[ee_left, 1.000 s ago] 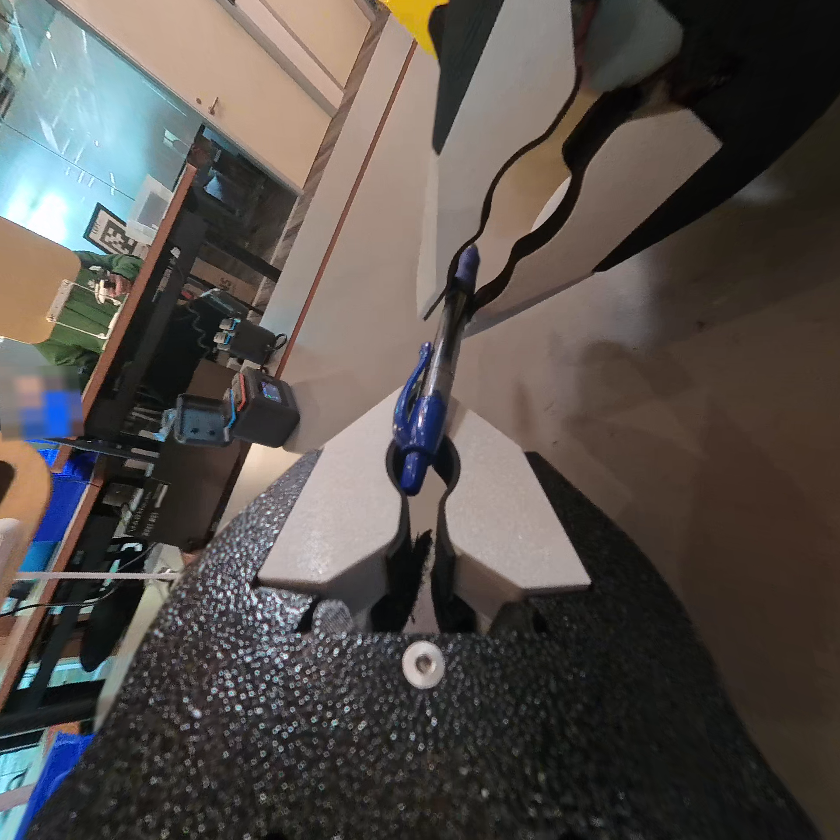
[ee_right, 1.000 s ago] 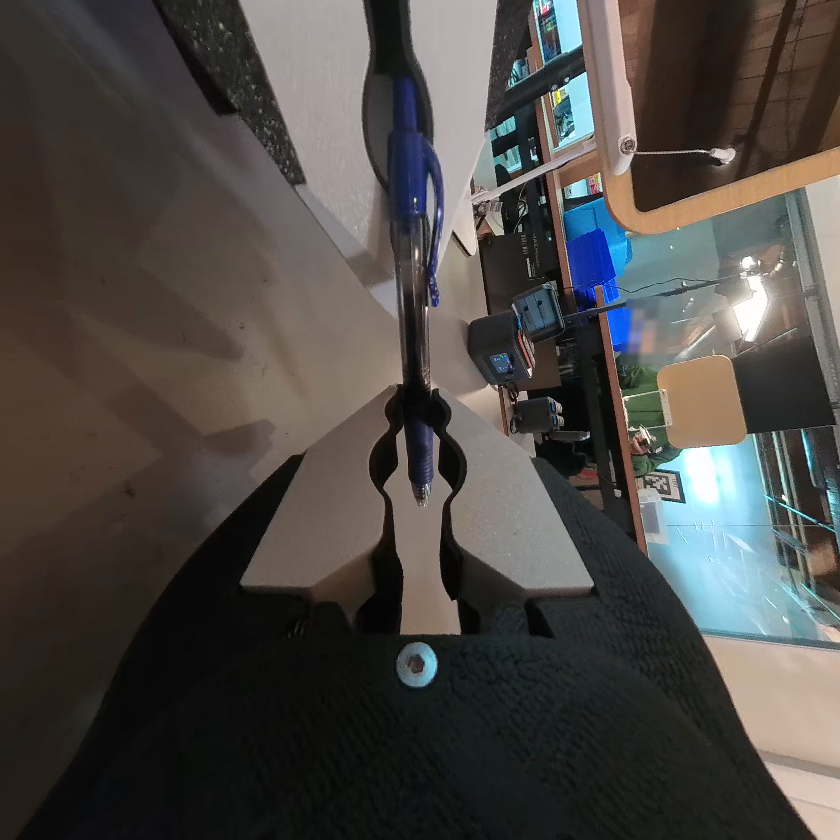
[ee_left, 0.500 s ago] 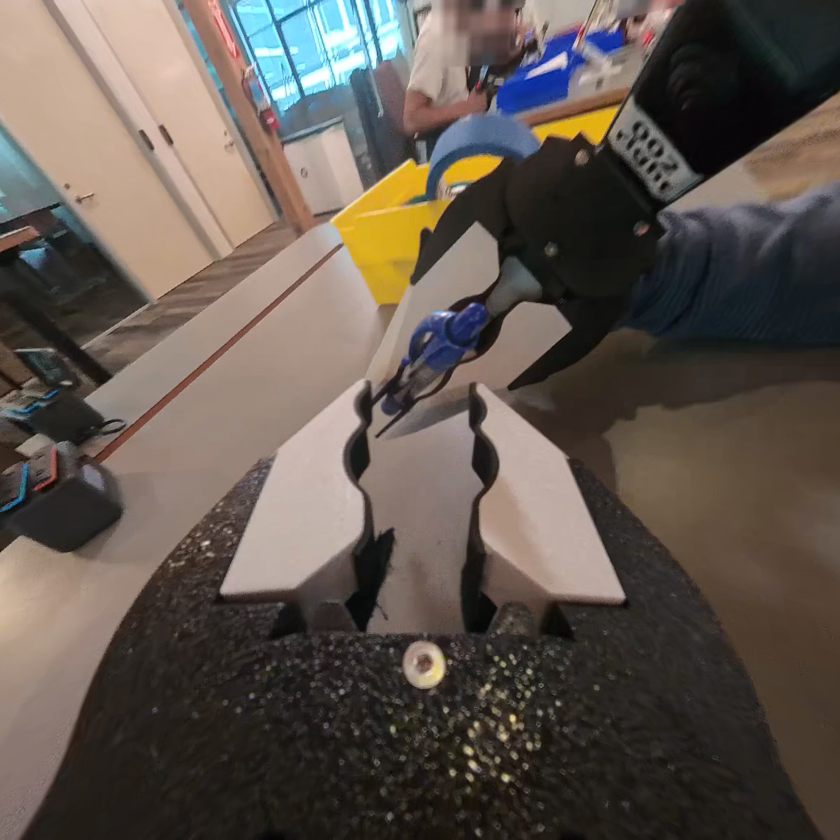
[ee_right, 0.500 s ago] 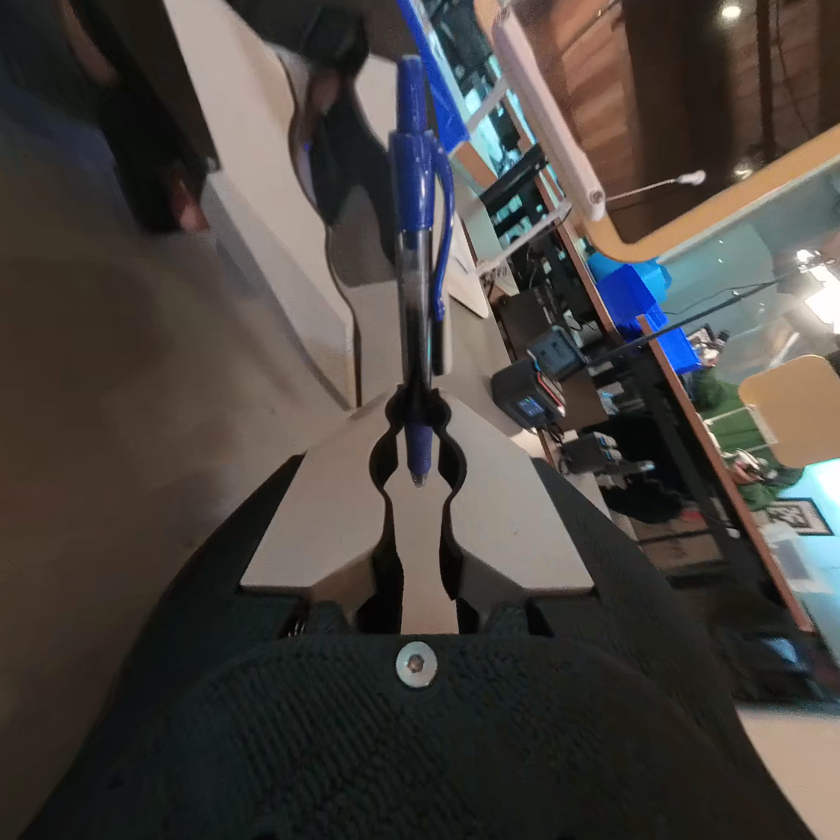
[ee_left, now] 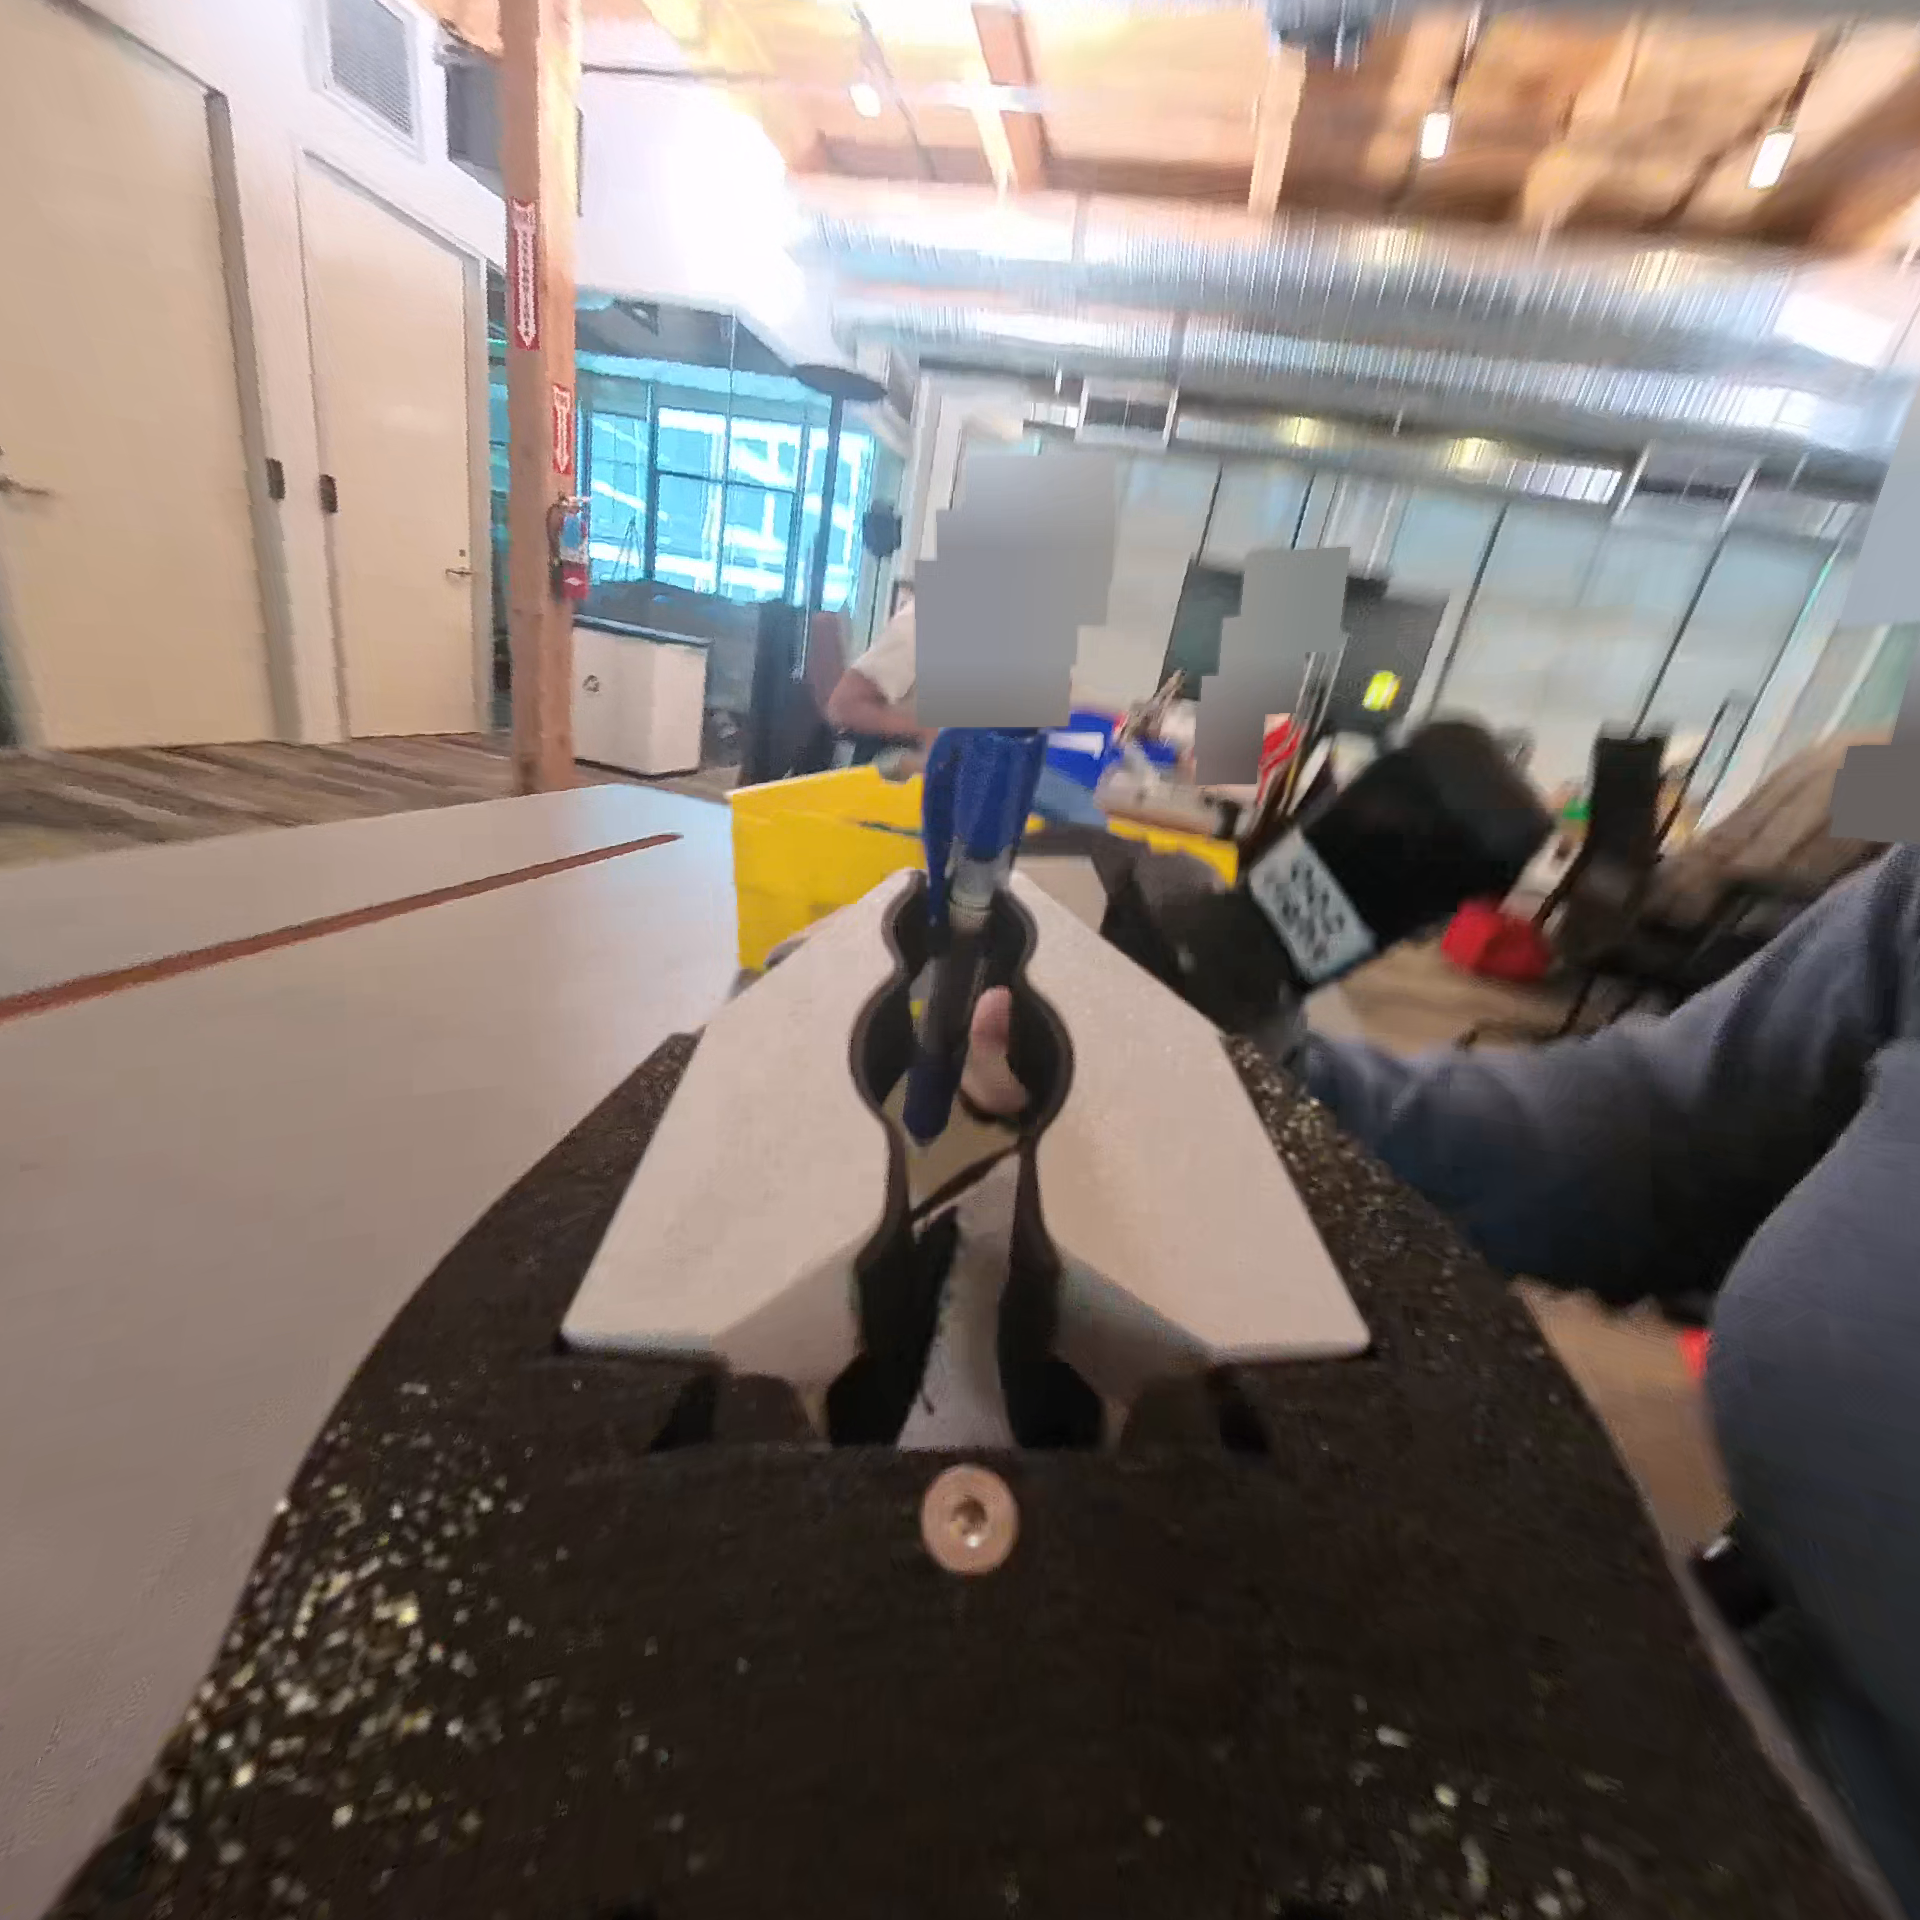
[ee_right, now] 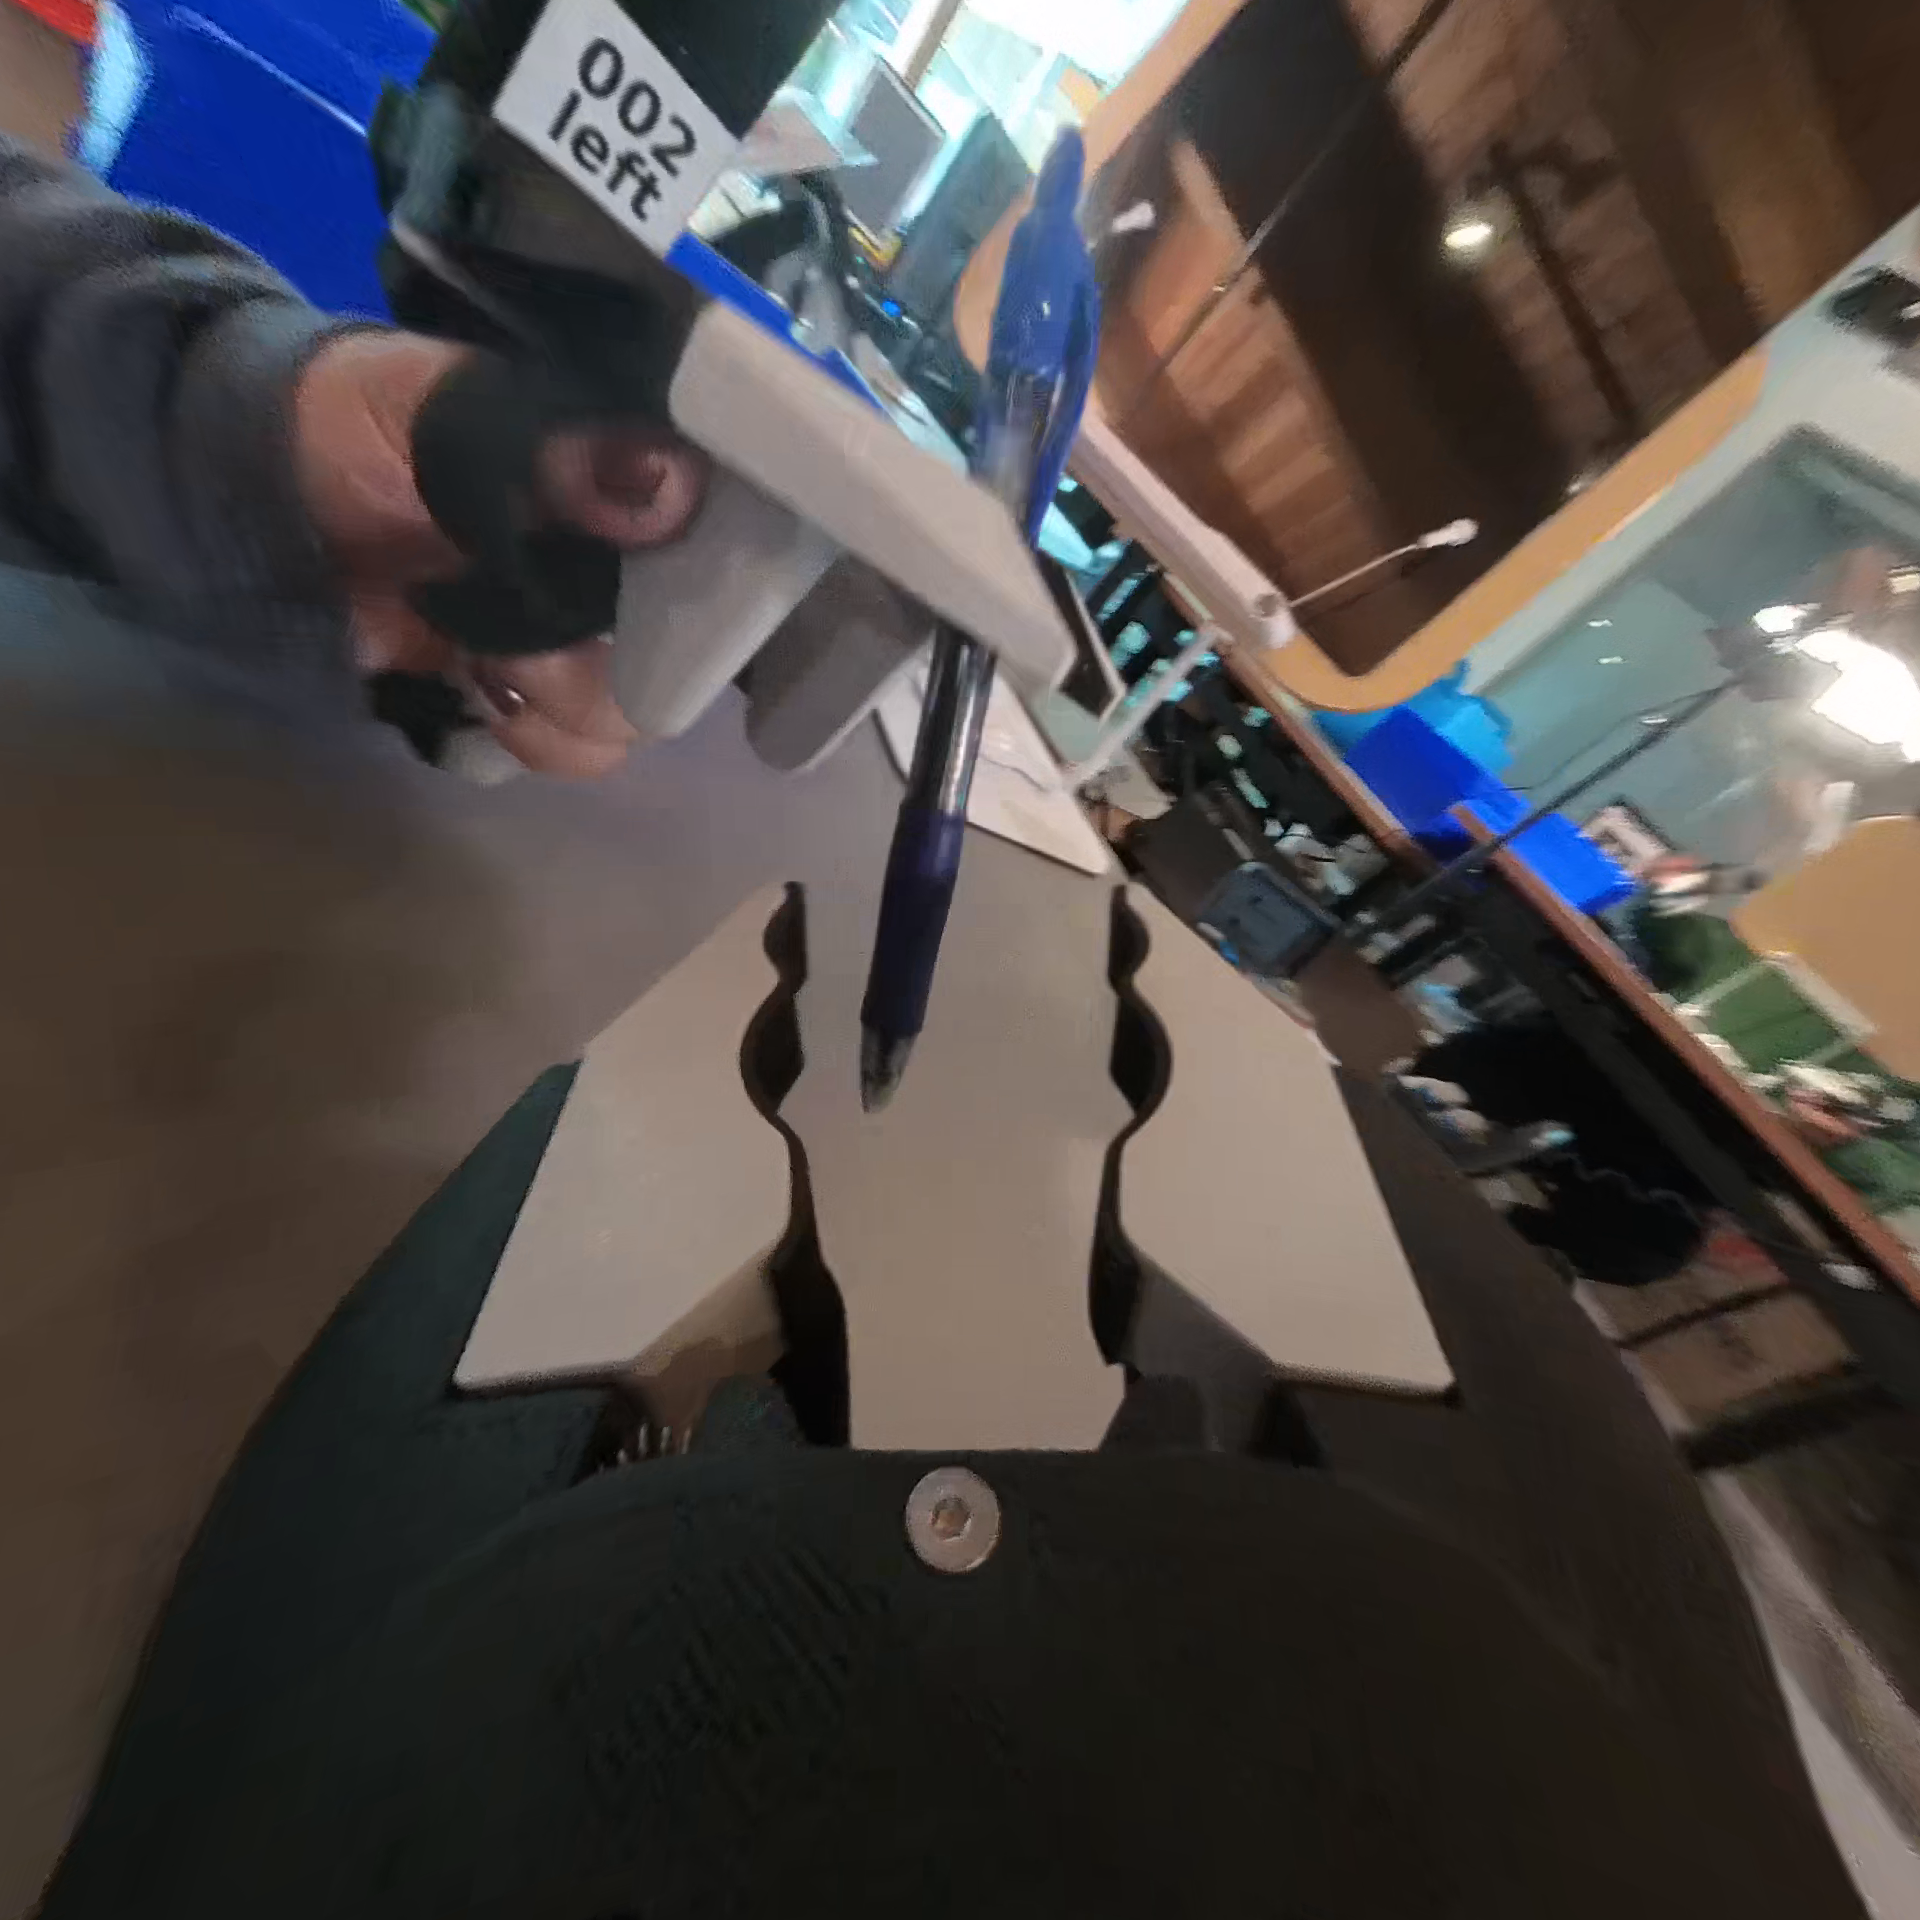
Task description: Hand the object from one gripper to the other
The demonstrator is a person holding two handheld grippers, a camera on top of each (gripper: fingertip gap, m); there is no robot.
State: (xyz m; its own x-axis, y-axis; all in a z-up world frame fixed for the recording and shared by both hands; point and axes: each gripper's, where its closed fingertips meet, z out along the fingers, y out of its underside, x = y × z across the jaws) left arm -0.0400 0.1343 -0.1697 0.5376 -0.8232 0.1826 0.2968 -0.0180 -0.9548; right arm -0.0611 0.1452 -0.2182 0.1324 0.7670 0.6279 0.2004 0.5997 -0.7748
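Observation:
A blue pen [ee_left: 940, 1023] stands upright between the tips of my left gripper [ee_left: 961, 899], which is shut on its clear barrel, blue cap end up. In the right wrist view the left gripper [ee_right: 992, 634] holds the pen [ee_right: 920, 914] with its tip pointing down. The tip hangs free in the wide gap of my open right gripper [ee_right: 953, 896], touching neither finger. The right gripper's black body [ee_left: 1392, 862] and a blue-grey sleeve [ee_left: 1558, 1122] show behind the left fingers; its own fingers are hidden there.
The grey table [ee_left: 312, 1039] stretches left. A yellow bin [ee_left: 821, 862] stands at its far end. People sit at desks behind. A black device [ee_right: 1262, 914] and blue bins [ee_right: 1434, 748] lie off to the right. Spacing between my two grippers at the tips: around 5 cm.
Half a second ago my right gripper held the pen and the left was open. Now the left is shut on the pen and the right has opened and let go.

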